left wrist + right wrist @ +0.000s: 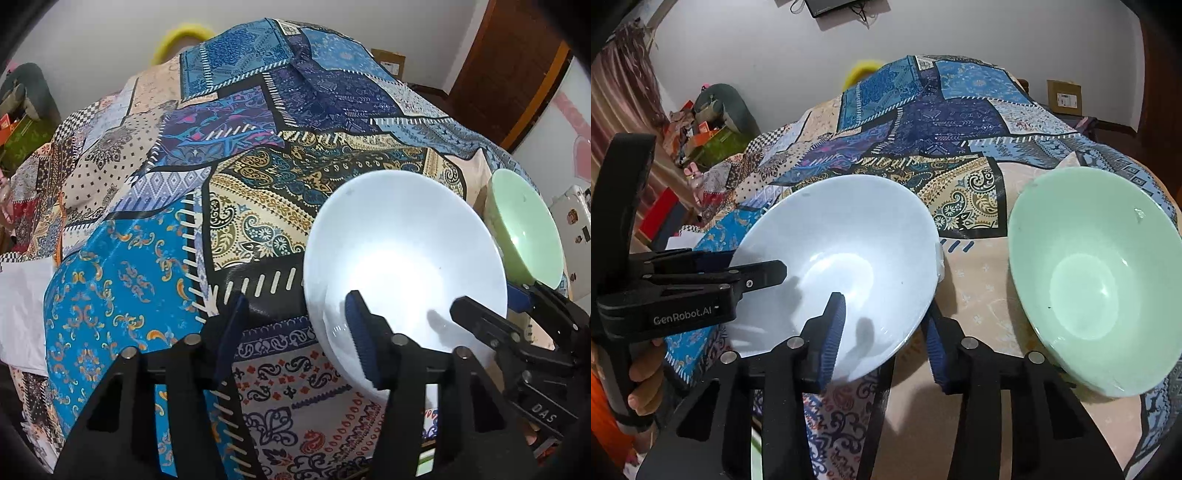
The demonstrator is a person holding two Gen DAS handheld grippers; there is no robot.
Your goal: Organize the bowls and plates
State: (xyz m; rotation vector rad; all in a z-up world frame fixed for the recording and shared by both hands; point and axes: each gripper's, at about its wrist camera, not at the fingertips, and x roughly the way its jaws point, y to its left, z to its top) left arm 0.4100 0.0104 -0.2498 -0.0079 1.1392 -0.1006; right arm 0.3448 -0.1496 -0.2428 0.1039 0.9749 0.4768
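Covering the table, a patchwork cloth of blue and tan squares (960,122) lay under everything. A wide white glazed bowl (849,229) sat on it, with a pale green glazed bowl (1089,258) just beside it at three o'clock. The left gripper (297,299) straddled the white rim at nine o'clock and the right gripper (884,310) at six. Both were half open, pads not yet pressing. I think both should squeeze together gently, then lift level so nothing tipped.
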